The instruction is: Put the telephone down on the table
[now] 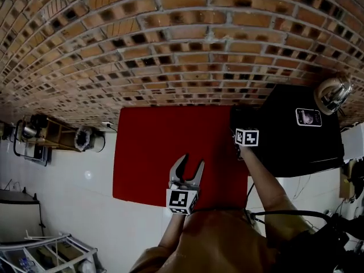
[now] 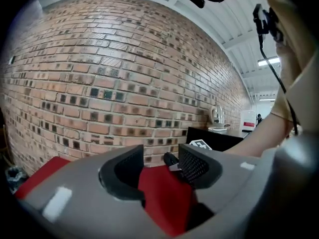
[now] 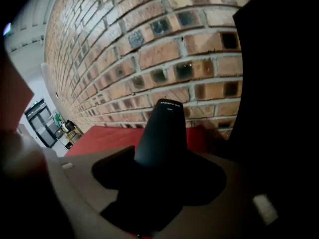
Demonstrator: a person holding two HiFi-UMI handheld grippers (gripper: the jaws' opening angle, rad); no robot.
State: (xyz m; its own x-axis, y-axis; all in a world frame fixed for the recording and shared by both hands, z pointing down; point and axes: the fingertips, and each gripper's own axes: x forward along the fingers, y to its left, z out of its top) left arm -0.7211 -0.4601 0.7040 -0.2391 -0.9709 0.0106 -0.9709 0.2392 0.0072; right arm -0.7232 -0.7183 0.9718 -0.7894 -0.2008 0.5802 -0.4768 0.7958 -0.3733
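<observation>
The brick wall [image 1: 182, 50] fills the far side of the scene. Against it stands the red table [image 1: 148, 152], with the black table [image 1: 284, 147] just to its right. A shiny kettle [image 1: 333, 92] stands at the far right of the black table, and a smartphone [image 1: 309, 117] lies face up near it.

The left gripper [image 1: 191, 162] hangs over the near part of the red table. Its jaws are well apart with nothing between them, only red surface showing through the gap.

The right gripper [image 3: 162, 168] reaches out where the two tables meet. Its jaws are closed tight on the near end of the telephone [image 3: 162, 133], a black handset that points toward the wall above the far right part of the red table, not yet resting on it.

The handset looks like smooth, hard plastic: probably stiff and light, and a little slippery against the pads. Most of its length juts past the jaws, so it may swing in the grip. A hold nearer its middle would likely steady it. It is probably best laid flat on its long side before the jaws let go, since a drop could crack the casing.
</observation>
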